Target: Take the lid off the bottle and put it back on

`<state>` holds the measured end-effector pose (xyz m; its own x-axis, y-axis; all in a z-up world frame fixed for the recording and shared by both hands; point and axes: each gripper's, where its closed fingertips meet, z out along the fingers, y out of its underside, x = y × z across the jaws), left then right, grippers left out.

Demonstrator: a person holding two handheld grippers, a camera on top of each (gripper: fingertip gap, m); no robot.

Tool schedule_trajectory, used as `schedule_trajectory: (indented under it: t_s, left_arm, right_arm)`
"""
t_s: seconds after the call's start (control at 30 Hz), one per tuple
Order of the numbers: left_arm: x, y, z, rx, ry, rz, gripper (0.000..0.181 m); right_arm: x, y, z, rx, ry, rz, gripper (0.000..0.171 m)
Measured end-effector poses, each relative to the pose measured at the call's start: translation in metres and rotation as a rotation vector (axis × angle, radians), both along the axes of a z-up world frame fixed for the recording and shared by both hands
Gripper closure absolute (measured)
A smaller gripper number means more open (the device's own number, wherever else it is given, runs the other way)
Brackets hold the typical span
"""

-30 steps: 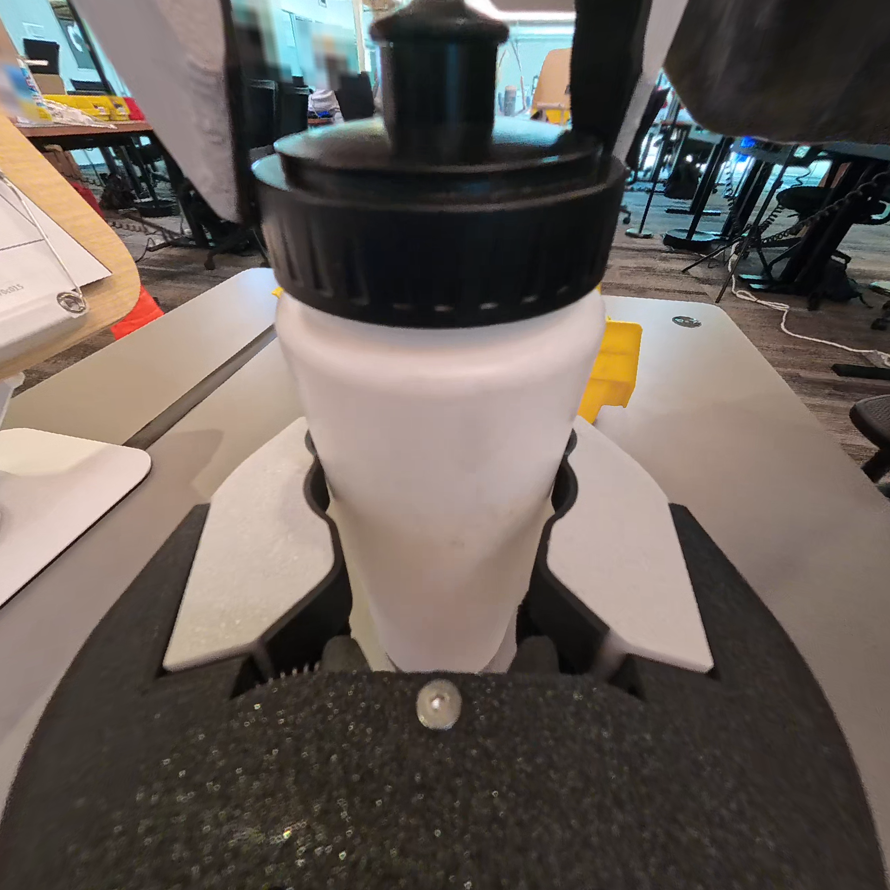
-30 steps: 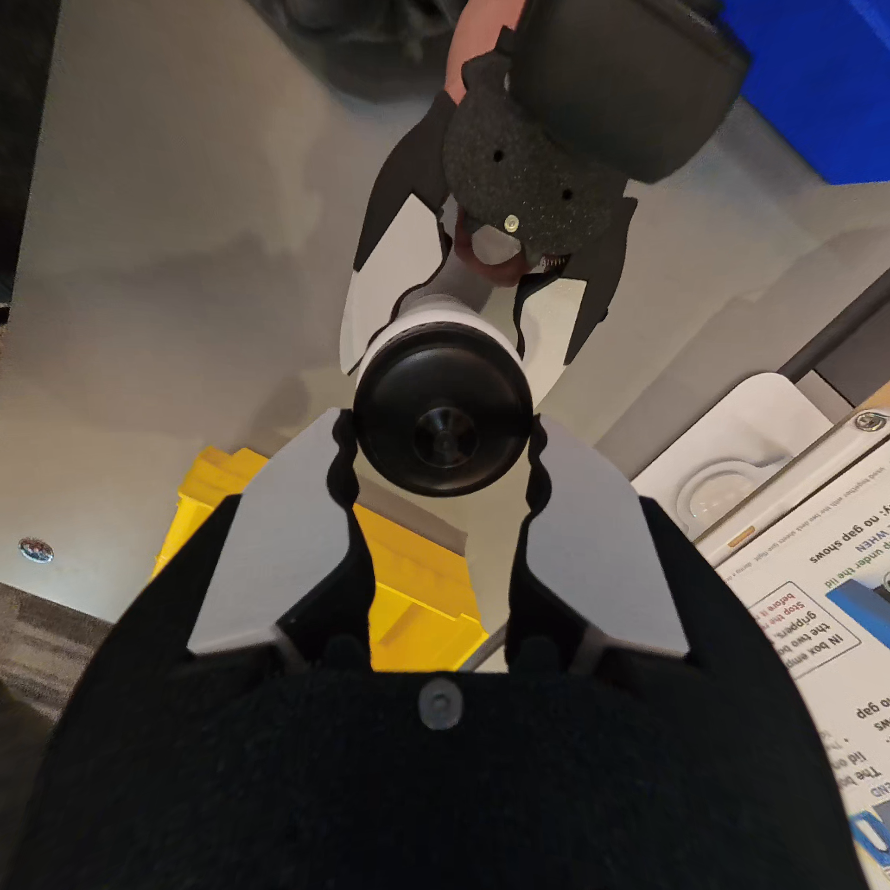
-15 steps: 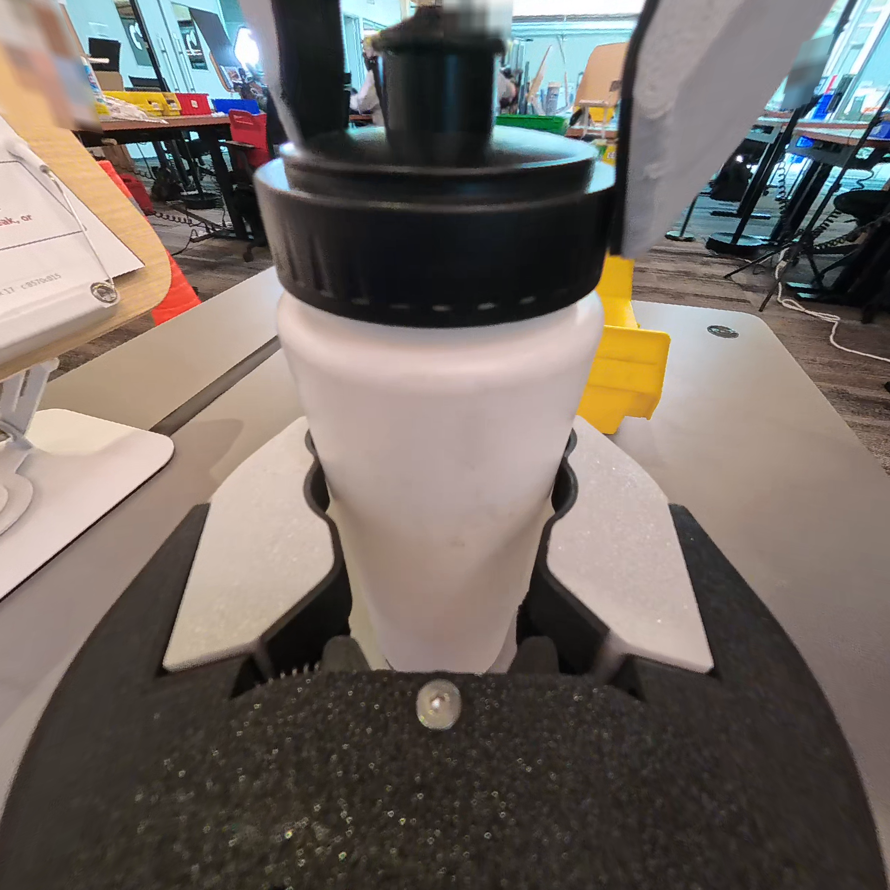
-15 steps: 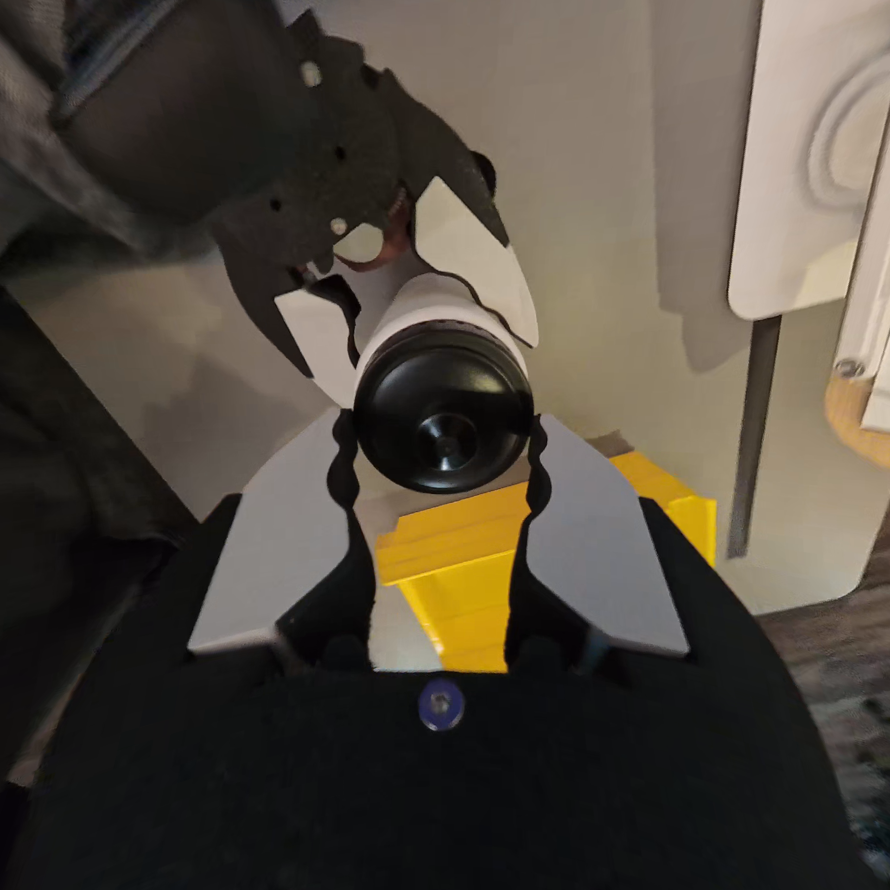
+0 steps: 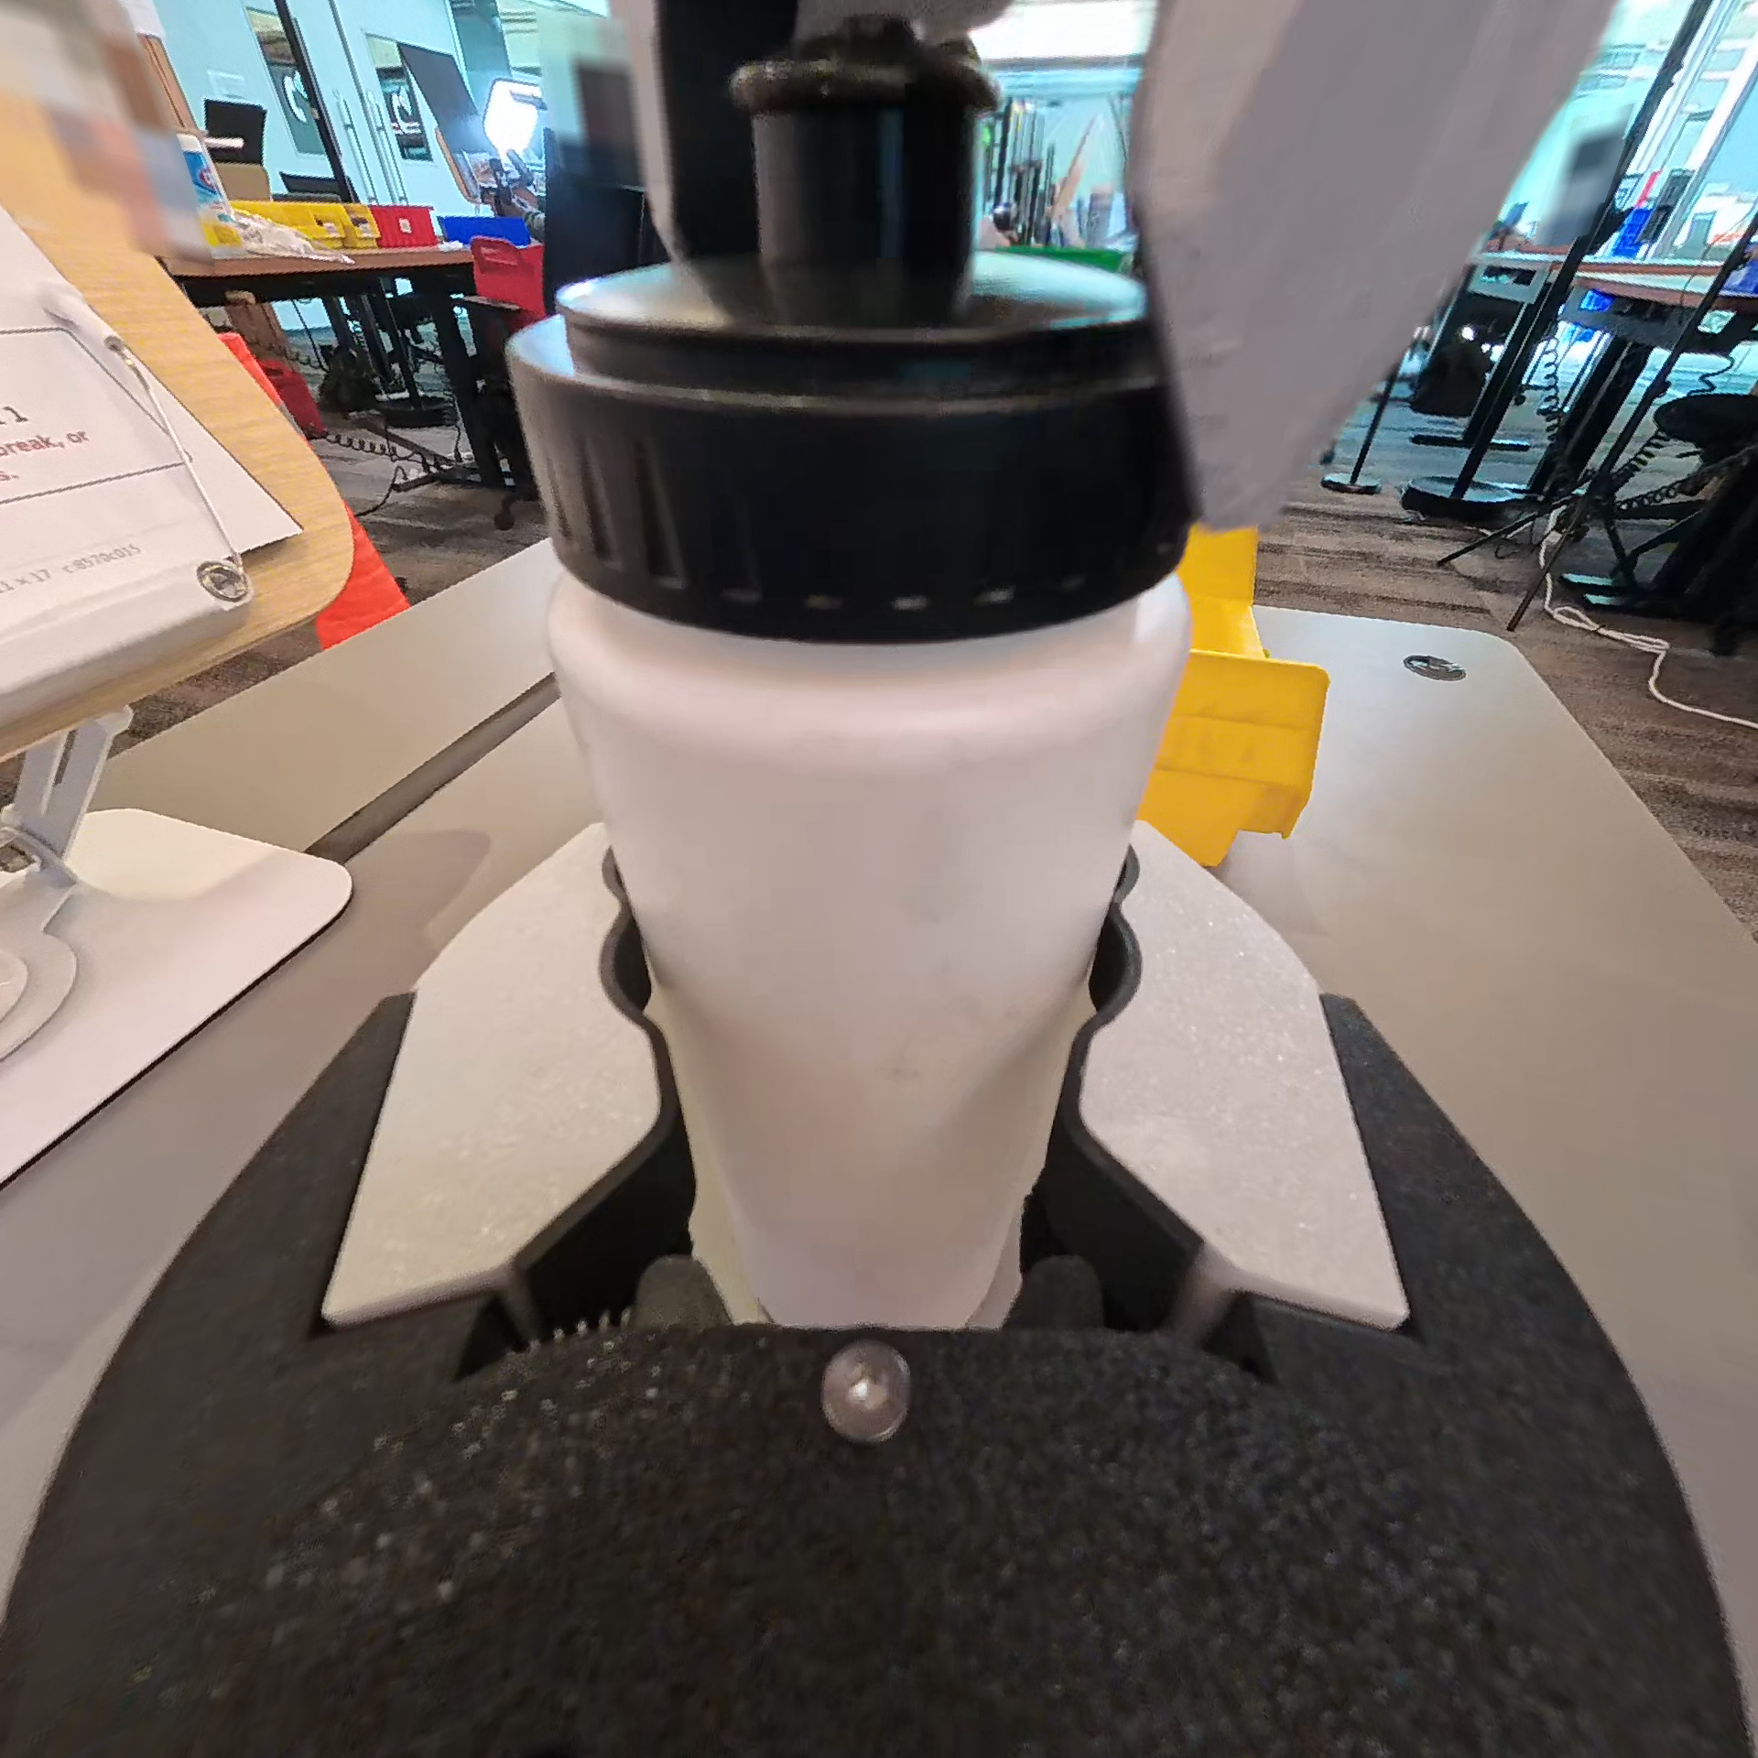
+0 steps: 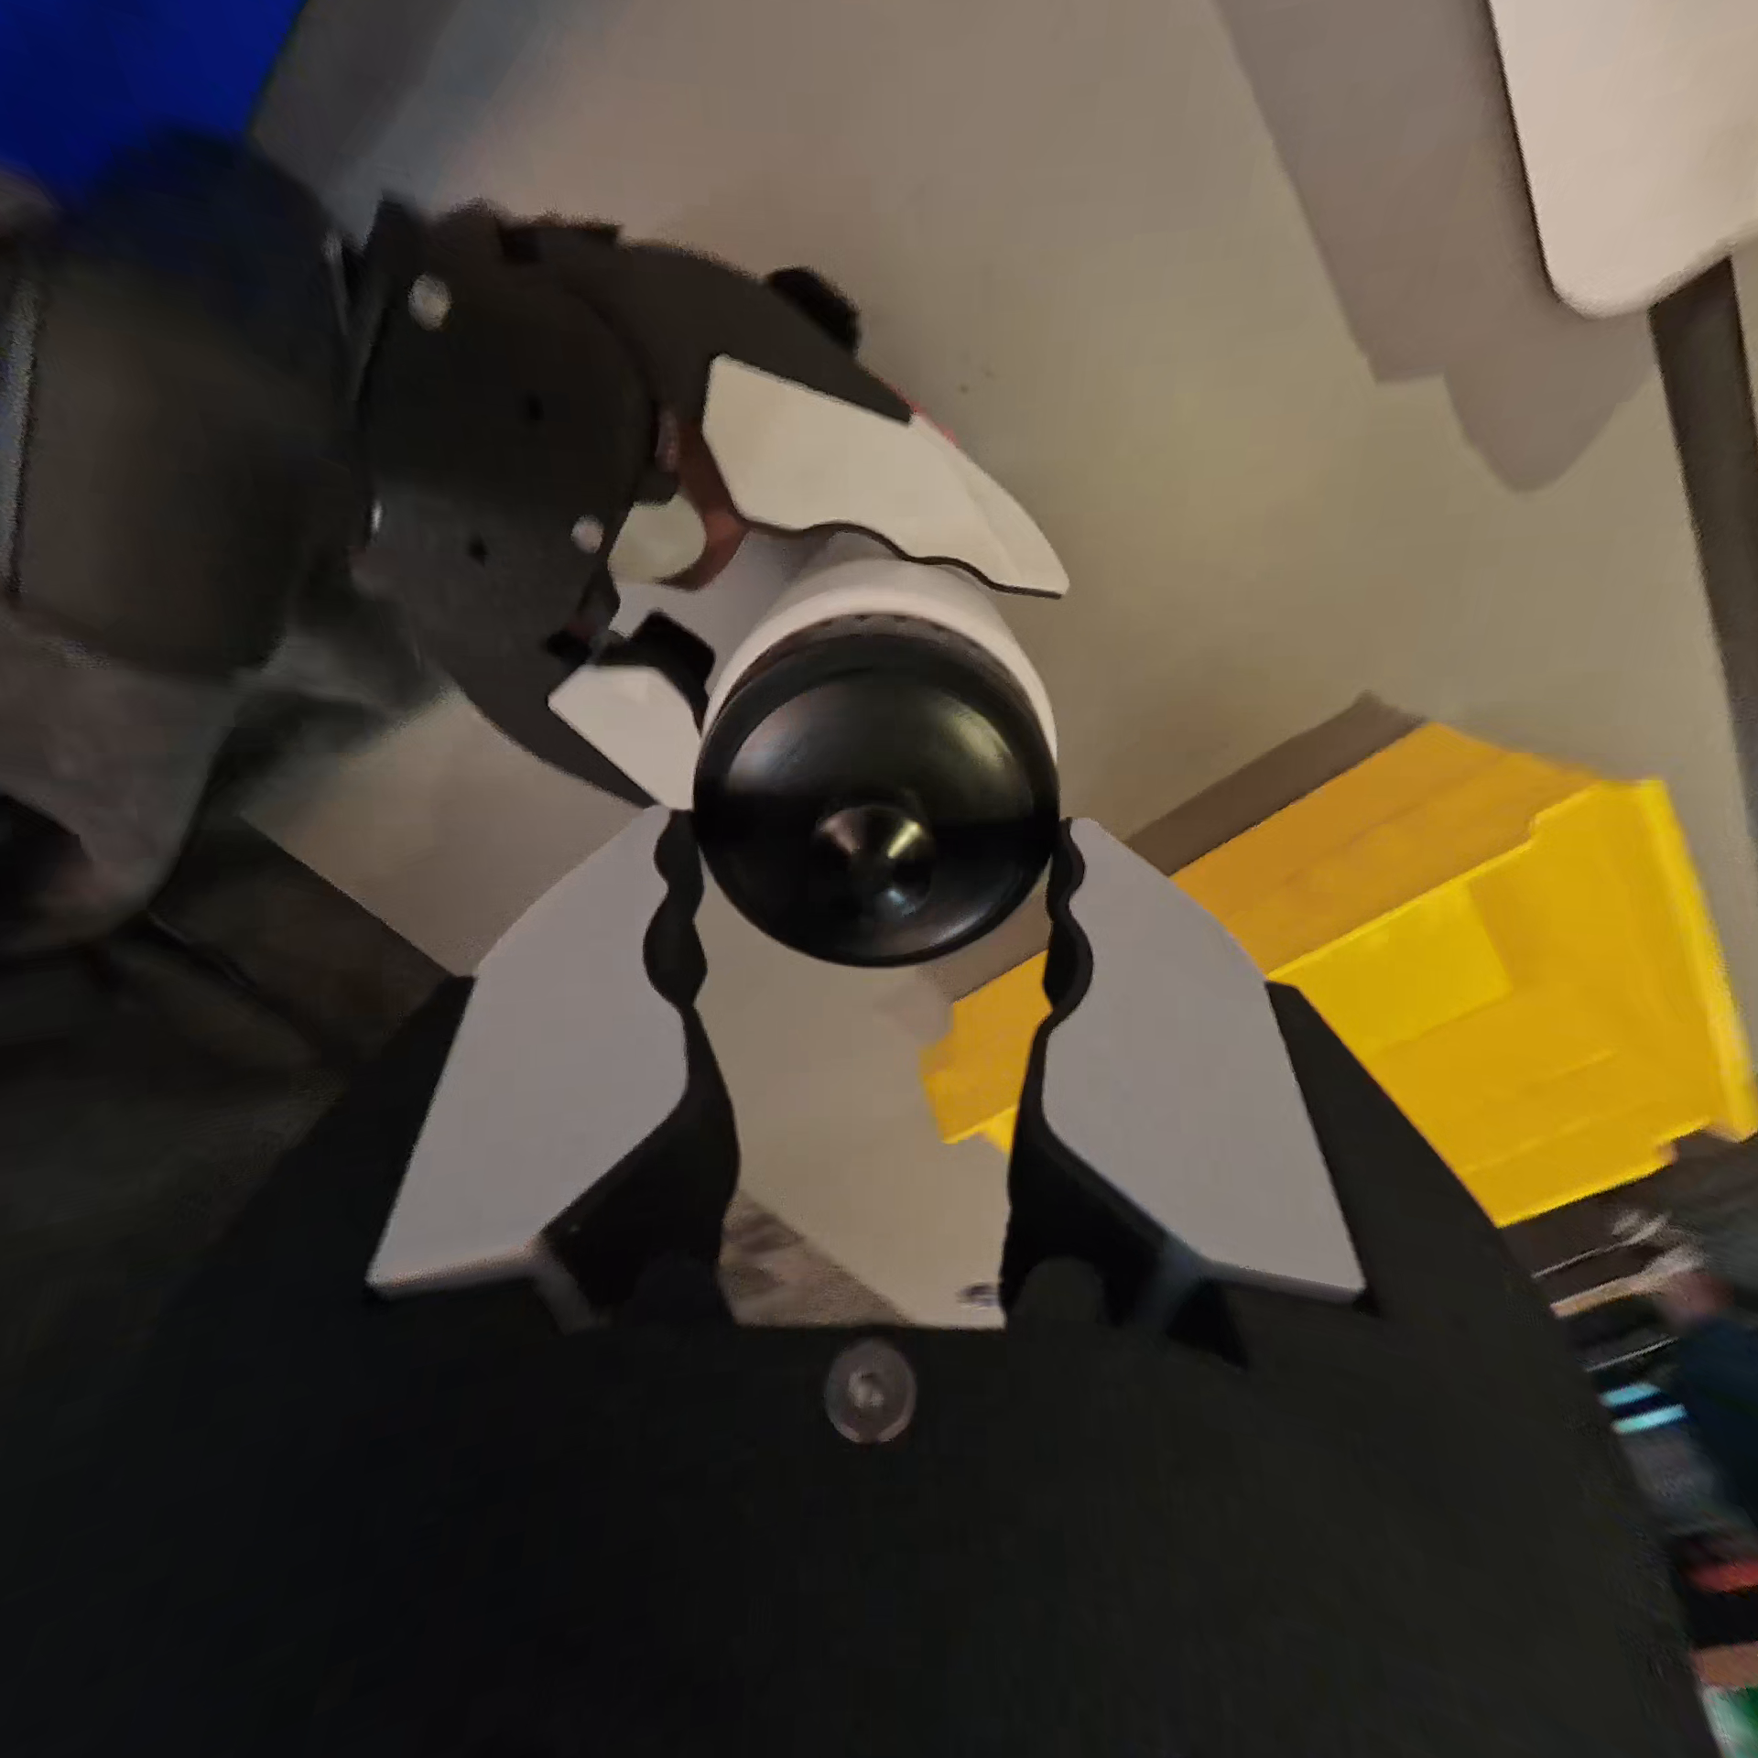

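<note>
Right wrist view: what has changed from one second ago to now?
The right gripper, shut on the lid, has turned about the bottle: the left gripper swung from top to upper left, the yellow bin from lower left to right. Both grips stayed; the lid is still on.

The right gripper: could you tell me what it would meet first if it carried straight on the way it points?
Probably the black lid. The right gripper looks down onto its top, fingers at both sides of its rim, with the white bottle right beneath it.
</note>
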<state>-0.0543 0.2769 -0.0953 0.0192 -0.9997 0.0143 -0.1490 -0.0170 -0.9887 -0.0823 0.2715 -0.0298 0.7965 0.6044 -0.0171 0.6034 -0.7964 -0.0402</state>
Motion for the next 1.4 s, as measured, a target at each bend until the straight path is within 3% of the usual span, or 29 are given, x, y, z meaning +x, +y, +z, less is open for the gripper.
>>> schedule_trajectory:
  t_s: [0.07,0.1,0.13,0.27,0.4,0.57,0.67,0.97,1.4]
  left_arm:
    - [-0.001,0.000,0.000,0.003,0.008,-0.002,0.089]
    - [-0.001,-0.001,0.000,0.003,0.009,-0.003,0.089]
    - [-0.001,-0.001,0.000,0.002,0.007,-0.006,0.089]
    - [-0.001,-0.003,0.000,0.000,-0.001,-0.023,0.090]
    - [-0.001,-0.004,0.000,0.001,0.002,-0.039,0.089]
    - [0.001,-0.005,-0.001,0.000,0.008,-0.056,0.090]
    - [0.003,-0.006,-0.001,0.000,0.006,-0.060,0.090]
    - [0.002,-0.007,-0.001,-0.001,0.010,-0.058,0.090]
    - [-0.002,-0.004,-0.001,-0.006,0.008,-0.015,0.090]
  right_arm:
    - [0.007,-0.002,0.001,0.018,-0.040,0.230,0.092]
    - [0.015,0.001,0.002,0.061,-0.102,0.357,0.074]
    - [0.019,-0.002,0.003,0.070,-0.130,0.495,0.069]
    - [0.024,-0.006,0.004,0.144,-0.188,0.934,0.083]
    - [0.016,0.006,0.002,0.247,-0.188,1.154,0.086]
    - [0.009,0.011,0.002,0.219,-0.113,1.279,0.095]
    - [-0.008,0.005,0.009,0.173,0.006,1.296,0.097]
    - [0.005,0.003,-0.007,0.006,-0.042,1.244,0.097]
    - [-0.002,0.002,-0.008,0.033,0.013,0.629,0.097]
